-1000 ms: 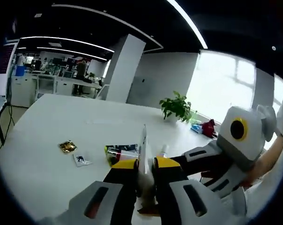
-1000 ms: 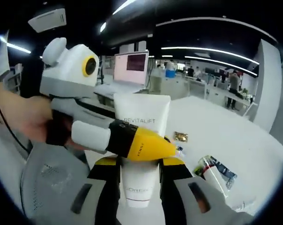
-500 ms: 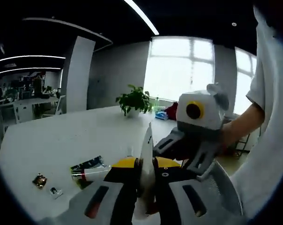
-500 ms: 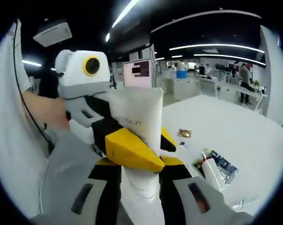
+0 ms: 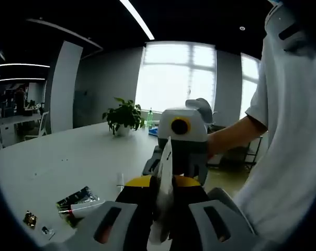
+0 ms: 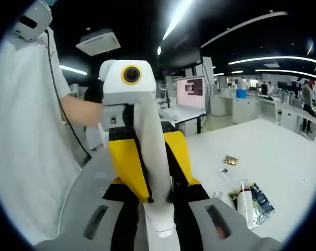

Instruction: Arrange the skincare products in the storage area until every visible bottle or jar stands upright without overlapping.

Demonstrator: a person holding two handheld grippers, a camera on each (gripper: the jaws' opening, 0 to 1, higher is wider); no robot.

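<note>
Right gripper view: both grippers point(image 6: 158, 196) point(image 6: 145, 157) pinch white tube point(image 6: 154, 151); table point(image 6: 283, 167) edge possibly just below.

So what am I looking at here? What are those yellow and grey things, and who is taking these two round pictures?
There is no robot here: a person holds one hand-held gripper in each hand, and each carries a fisheye camera looking along its own jaws. In the left gripper view, the left hand-held gripper pinches the flat end of a white tube, seen edge-on, and the right one faces it. In the right gripper view, the right hand-held gripper holds the same tube near its cap end, and the left one clamps it higher up. On the white table lie another small tube on a dark packet and a gold sachet. A potted plant stands further back.
</note>
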